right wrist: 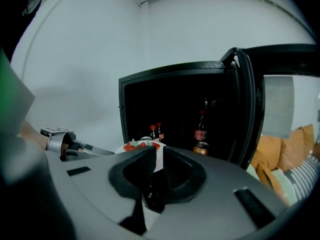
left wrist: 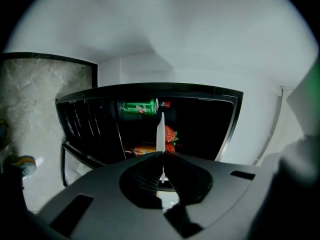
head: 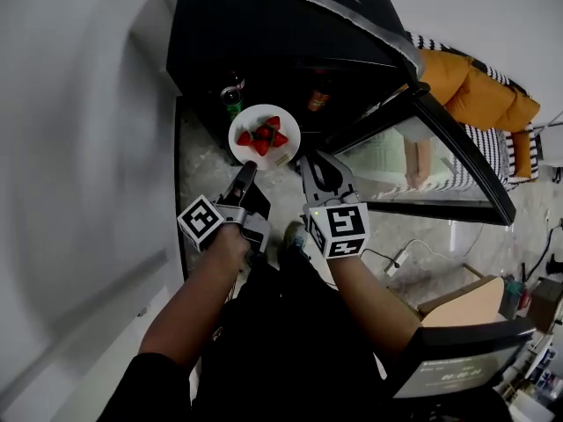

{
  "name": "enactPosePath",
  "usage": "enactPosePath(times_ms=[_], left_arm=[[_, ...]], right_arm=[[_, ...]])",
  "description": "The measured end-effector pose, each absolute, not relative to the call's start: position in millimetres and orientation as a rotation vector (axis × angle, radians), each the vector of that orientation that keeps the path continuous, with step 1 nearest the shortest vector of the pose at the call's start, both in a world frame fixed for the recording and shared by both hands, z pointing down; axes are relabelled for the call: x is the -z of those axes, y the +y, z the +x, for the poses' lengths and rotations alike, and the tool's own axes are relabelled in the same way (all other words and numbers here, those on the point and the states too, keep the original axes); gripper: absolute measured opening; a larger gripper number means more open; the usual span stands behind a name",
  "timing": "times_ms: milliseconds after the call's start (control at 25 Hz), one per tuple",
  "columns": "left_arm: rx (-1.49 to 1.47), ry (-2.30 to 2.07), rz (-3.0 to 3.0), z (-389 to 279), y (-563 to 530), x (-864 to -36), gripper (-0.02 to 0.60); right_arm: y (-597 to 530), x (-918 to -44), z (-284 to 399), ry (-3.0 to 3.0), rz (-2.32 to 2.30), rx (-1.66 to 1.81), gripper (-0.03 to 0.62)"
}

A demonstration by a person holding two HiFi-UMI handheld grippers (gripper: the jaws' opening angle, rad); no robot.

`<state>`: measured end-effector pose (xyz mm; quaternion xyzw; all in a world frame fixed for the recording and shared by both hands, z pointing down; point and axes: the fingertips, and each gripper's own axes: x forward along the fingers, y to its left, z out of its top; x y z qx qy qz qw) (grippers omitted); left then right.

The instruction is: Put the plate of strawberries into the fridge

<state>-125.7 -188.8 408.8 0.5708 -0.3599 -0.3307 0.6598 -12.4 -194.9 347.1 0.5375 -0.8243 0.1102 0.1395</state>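
head view: the white plate (head: 283, 152) with its strawberries (head: 262, 136) is held in the air at the mouth of the open black fridge (head: 264, 25), over the marbled floor (head: 198, 170). the left gripper (head: 247, 169) is clenched on the plate's near rim. the right gripper (head: 305, 163) meets the rim on the right side. the fridge door (head: 440, 148) stands swung out to the right, and orange cushions (head: 479, 90) lie beyond it. a green bottle (head: 231, 100) stands inside, just behind the plate.

left gripper view: the left gripper (left wrist: 161, 155) has its jaws pressed together on the plate (left wrist: 160, 129), which shows edge-on as a thin white strip rising from between them. strawberries (left wrist: 170, 133) sit just right of that strip. inside the fridge (left wrist: 100, 119) the green bottle (left wrist: 139, 107) and an orange can (left wrist: 142, 149) are in sight.

right gripper view: the right gripper (right wrist: 159, 154) grips the plate (right wrist: 159, 160), whose white rim is pinched between its jaws. the strawberries (right wrist: 138, 145) lie just past the jaws, towards the left gripper (right wrist: 62, 143). dark bottles (right wrist: 201, 129) stand deeper in the fridge (right wrist: 170, 99), and the door (right wrist: 246, 109) is at the right.
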Motion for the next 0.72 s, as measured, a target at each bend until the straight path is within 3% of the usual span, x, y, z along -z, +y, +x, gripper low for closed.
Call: enactPosePath(times_ms=[720], left_arm=[[0.758, -0.908, 1.199, -77, -254, -490, 0.009]], right_arm=[[-266, -440, 27, -2.421, 1.441, -0.476, 0.046]])
